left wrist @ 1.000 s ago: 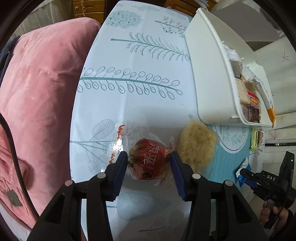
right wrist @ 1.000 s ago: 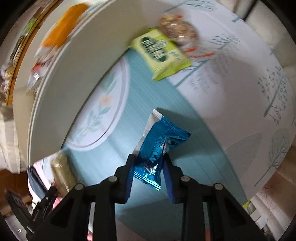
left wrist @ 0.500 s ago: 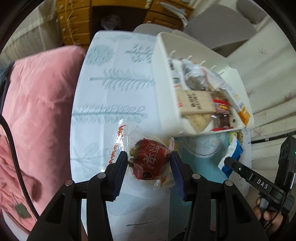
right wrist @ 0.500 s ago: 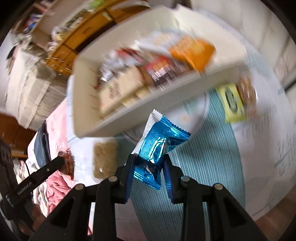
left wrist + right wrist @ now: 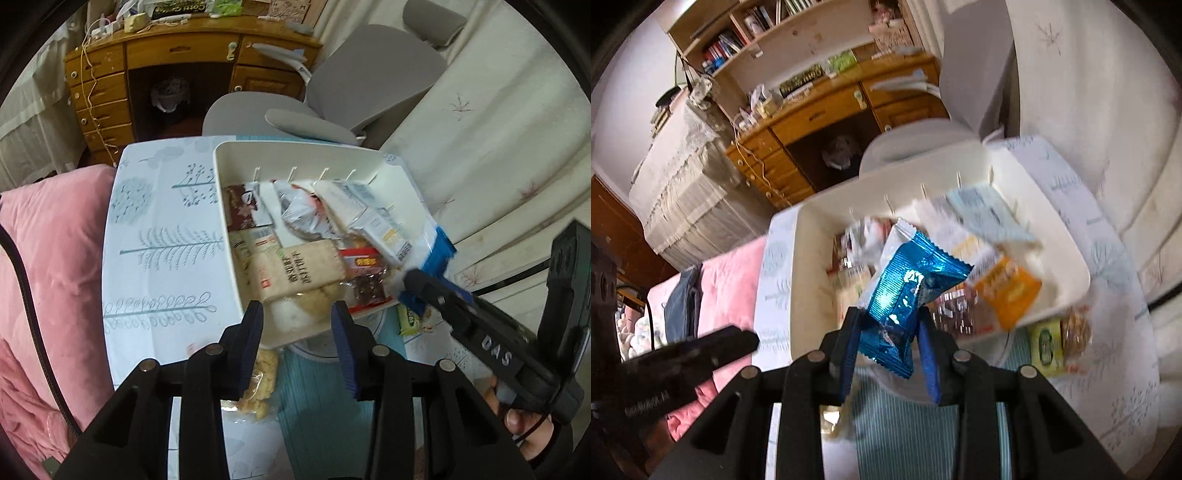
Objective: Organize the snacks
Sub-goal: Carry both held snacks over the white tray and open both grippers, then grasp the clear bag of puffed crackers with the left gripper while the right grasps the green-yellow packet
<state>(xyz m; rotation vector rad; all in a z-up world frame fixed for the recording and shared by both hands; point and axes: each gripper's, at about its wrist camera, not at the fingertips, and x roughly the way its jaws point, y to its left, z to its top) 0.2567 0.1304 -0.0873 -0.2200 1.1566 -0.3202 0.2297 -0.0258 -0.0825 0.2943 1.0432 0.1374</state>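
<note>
Right claw (image 5: pixel 886 314) grasping a blue foil packet (image 5: pixel 908 288) by its lower end, most of the wrapper sticking up past the pads and leaning right. The white bin (image 5: pixel 809 258) lies ahead of and below it, near wall just under the tips. Left claw (image 5: pixel 297 310) has just drawn its jaws in and is clenched on nothing, pads still a little apart. It also hangs over the near end of the bin, with the right claw off to its right. Judged step: drop the packet in the bin. To do it well, carry it forward past the near wall, aim for the far end where less is piled, come down low, then let go so the slippery foil doesn't slide off the heap. Keep the two claws from bumping; they sit close. The right view is blurred, so exact contents are hard to read. Loose snacks remain on the counter (image 5: pixel 166 258): a green packet (image 5: pixel 1047 345) and a brown one (image 5: pixel 1076 332) right of the right claw, and a yellowish one (image 5: pixel 260 384) below the left claw. A striped teal mat (image 5: pixel 905 435) lies under the claws. Beyond the bin are a wooden desk (image 5: pixel 184 55) and a grey chair (image 5: pixel 369 74), with pink bedding (image 5: pixel 48 258) to the left.
</note>
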